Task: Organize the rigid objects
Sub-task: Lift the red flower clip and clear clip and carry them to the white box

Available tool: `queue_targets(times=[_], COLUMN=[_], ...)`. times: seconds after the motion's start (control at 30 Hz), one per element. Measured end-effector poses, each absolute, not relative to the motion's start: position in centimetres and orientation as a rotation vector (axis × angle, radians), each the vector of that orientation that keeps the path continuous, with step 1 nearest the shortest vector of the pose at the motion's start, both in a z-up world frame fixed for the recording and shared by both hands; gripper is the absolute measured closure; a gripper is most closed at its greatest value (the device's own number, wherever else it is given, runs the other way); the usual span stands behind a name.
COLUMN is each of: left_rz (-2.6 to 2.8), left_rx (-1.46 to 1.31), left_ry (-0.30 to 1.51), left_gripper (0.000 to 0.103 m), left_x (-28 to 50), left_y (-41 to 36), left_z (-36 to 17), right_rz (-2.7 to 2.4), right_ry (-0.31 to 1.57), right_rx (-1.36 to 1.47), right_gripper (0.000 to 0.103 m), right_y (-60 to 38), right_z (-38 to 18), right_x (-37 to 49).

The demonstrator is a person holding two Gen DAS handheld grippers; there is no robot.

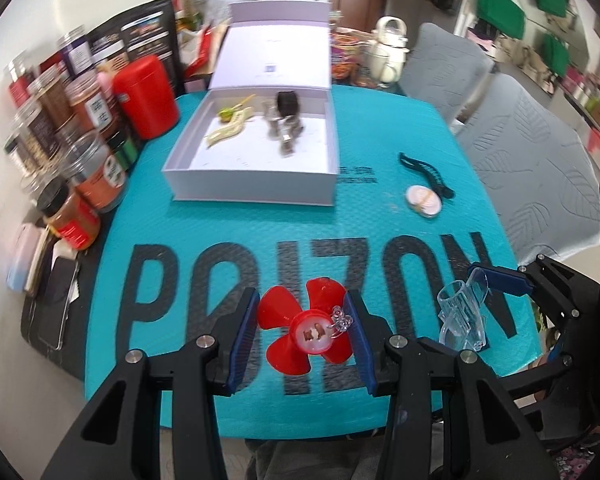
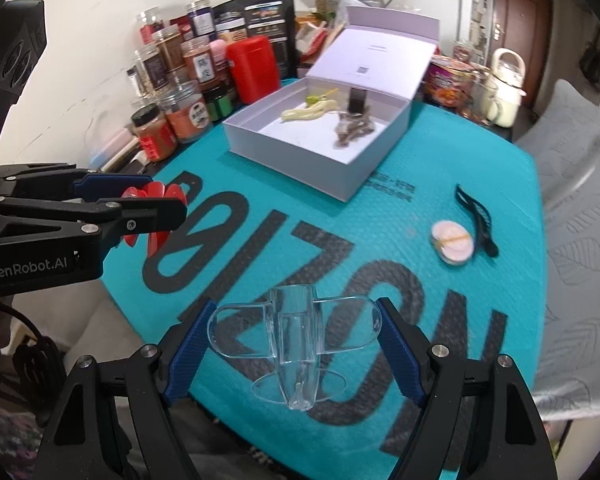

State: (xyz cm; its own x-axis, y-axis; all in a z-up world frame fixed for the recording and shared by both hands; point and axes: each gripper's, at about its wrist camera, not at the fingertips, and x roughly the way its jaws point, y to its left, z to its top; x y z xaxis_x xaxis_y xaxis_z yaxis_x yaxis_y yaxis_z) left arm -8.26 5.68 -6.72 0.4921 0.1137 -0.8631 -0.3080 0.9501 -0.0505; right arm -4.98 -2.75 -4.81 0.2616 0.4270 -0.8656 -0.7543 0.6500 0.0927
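Observation:
My left gripper is shut on a red propeller toy with a clear clip on its hub, held above the teal mat. It also shows in the right wrist view, at the left. My right gripper is shut on a clear plastic airplane-shaped piece, held above the mat's near edge; it shows in the left wrist view too. An open white box at the mat's far side holds a cream clip, a green item and dark pieces. It also shows in the right wrist view.
A black hair clip and a round pink-white item lie on the mat's right side. Jars and a red canister crowd the left edge. A phone lies at the left. Grey chairs stand to the right.

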Motion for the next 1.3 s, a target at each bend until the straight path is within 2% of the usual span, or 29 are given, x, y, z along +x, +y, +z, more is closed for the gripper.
queue_targets(times=[0.47,1.3], left_rz=[0.308,0.244], left_rx=[-0.265,-0.23], left_ry=[1.045,1.039], left_gripper=[0.06,0.06], left_x=[-6.6,3.6], left_y=[11.4,16.8], left_z=[-7.3,-6.7], right_rz=[0.903,0.861], right_ry=[1.03,0.993], right_rx=[-0.436,-0.442], right_gripper=[0.023,0.023], right_y=[3.5,8.2], right_z=[-5.9,-5.4], right_x=[-2.2,7.1])
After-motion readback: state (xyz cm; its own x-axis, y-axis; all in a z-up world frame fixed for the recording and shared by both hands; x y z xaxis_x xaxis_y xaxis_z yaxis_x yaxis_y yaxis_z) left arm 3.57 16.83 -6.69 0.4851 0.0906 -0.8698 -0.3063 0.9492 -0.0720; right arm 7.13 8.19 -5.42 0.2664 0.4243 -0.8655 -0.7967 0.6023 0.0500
